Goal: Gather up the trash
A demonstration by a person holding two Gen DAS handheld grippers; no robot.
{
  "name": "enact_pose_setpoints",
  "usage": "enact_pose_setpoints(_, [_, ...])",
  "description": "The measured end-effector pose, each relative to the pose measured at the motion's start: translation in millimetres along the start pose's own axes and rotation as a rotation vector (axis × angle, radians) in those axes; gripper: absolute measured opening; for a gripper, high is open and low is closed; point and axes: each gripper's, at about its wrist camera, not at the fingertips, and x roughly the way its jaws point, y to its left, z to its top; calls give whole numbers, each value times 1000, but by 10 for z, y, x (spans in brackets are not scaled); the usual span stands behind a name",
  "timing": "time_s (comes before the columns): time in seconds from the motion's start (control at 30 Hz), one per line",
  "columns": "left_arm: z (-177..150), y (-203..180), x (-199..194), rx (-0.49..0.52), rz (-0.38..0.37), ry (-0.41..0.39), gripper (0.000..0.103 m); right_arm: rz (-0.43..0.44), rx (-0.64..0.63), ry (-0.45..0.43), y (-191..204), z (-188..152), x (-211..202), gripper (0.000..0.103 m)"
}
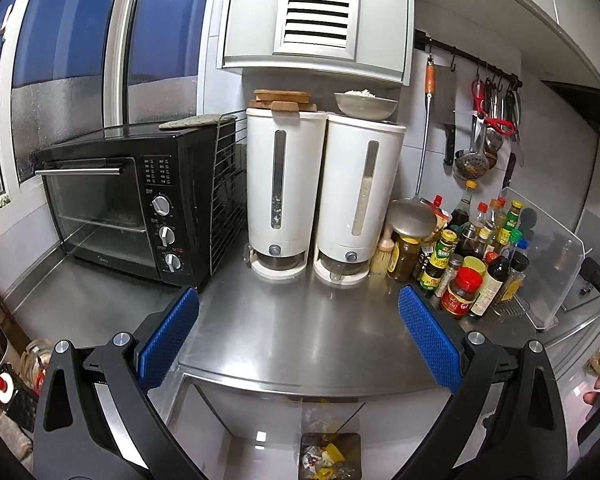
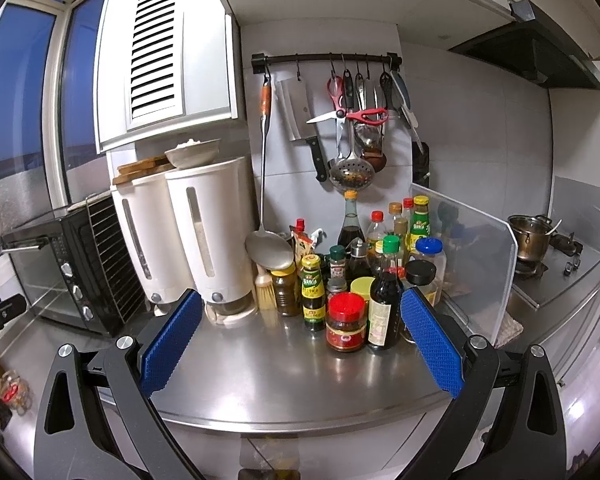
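Note:
A small trash bin (image 1: 330,456) with crumpled wrappers in it stands on the floor below the steel counter's front edge, at the bottom of the left wrist view. A sliver of it shows in the right wrist view (image 2: 270,474). My left gripper (image 1: 298,312) is open and empty, held above the steel counter (image 1: 300,340) in front of two white dispensers. My right gripper (image 2: 300,312) is open and empty, above the same counter (image 2: 280,368), facing the sauce bottles. No loose trash shows on the counter.
A black toaster oven (image 1: 132,200) stands at the left. Two white grain dispensers (image 1: 320,196) stand at the back. A cluster of sauce bottles and jars (image 2: 360,280) sits right of them, with a clear splash guard (image 2: 472,260) and a stove with a pot (image 2: 530,236) beyond. Utensils hang on a rail (image 2: 328,58).

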Motion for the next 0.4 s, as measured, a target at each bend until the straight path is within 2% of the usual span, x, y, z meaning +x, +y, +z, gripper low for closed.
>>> enact_pose_setpoints(0.4, [-5,42,0,-4,10,16,95,6,1,-2,32,2,-7,100])
